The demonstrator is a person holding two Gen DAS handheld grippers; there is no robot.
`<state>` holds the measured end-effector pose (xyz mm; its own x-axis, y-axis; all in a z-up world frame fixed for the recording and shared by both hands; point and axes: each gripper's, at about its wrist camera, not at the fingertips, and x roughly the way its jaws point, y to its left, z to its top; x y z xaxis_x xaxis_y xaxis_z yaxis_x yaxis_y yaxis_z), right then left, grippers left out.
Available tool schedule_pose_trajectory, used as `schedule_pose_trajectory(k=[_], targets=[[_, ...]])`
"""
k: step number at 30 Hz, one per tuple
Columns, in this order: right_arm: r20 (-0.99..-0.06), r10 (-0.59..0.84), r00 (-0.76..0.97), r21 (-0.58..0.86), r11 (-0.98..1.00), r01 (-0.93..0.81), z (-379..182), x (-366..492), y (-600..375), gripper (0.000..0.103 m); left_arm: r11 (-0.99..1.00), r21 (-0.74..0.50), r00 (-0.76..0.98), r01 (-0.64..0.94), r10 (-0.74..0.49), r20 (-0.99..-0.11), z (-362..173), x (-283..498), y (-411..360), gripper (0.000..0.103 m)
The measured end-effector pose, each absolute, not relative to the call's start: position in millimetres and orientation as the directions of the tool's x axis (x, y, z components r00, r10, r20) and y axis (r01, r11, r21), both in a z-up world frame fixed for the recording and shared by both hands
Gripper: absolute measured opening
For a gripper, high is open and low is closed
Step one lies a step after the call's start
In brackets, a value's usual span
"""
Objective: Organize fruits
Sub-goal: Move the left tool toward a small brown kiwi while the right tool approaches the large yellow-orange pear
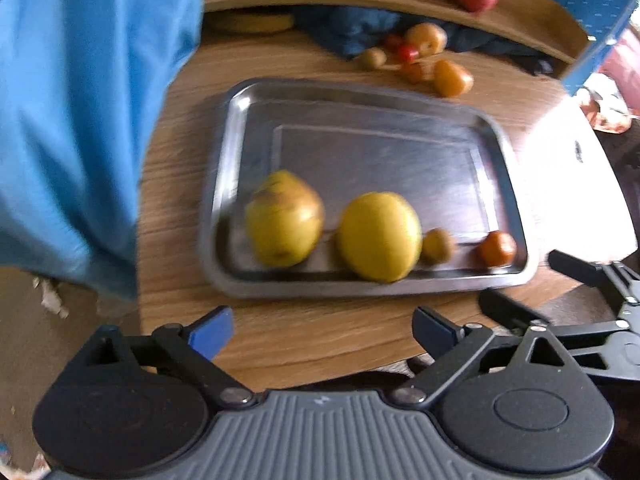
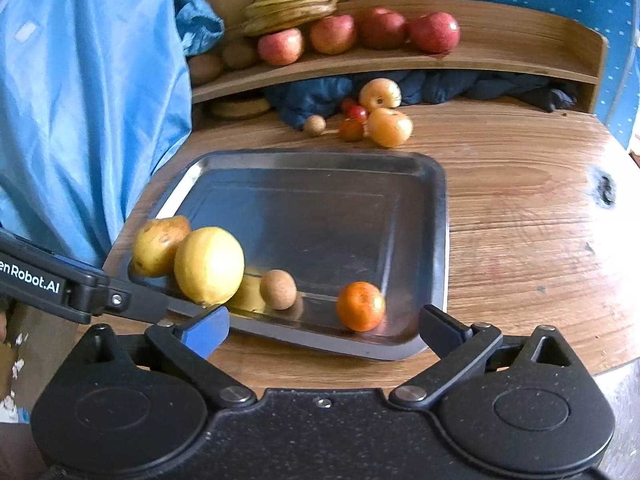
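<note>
Tray (image 2: 416,216): your steel tray lies flat on the counter (image 2: 520,220), straight ahead of both tongs.
Row on tray: along the tray's 6 o'clock edge you have a pear (image 2: 158,246), a lemon (image 2: 209,265), a kiwi (image 2: 278,289) and a tangerine (image 2: 360,306), running from 9 o'clock toward 3 o'clock. The pear touches the lemon; the kiwi sits just beside the lemon; the tangerine lies apart from the kiwi.
Loose fruit: at the tray's 12 o'clock, on the counter, you have a cluster of small fruits (image 2: 378,118), yellow, orange, red and brown, near a dark blue cloth (image 2: 316,98).
Shelf (image 2: 500,64): beyond the cluster, it carries red apples (image 2: 356,34), bananas (image 2: 290,6) and brown kiwis at its 9 o'clock end.
Left tongs (image 1: 322,328): yours stand wide open, holding nothing, over the counter's near edge at the tray's 6 o'clock.
Right tongs (image 2: 324,326): yours are spread wide and hold nothing, with the tangerine just ahead between the tips.
Cloth at 9 o'clock: a light blue sheet (image 2: 80,100) hangs there.
</note>
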<state>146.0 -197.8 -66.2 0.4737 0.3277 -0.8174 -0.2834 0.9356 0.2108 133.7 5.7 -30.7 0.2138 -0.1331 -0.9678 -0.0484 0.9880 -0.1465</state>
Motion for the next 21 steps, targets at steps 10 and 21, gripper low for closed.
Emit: schedule_pose_trajectory(k=[10, 21], targets=[[-0.828, 0.344, 0.443, 0.204, 0.92, -0.334, -67.9, 151.2, -185.2, 0.102, 0.99, -0.089, 0.208, -0.108, -0.065, -0.976, -34.4, 134.0, 19.1, 0.102], [-0.816, 0.348, 0.462, 0.207, 0.921, -0.33, -64.8, 157.7, -187.9, 0.102, 0.993, -0.072, 0.234, -0.097, -0.047, -0.971, -25.3, 155.5, 11.8, 0.102]])
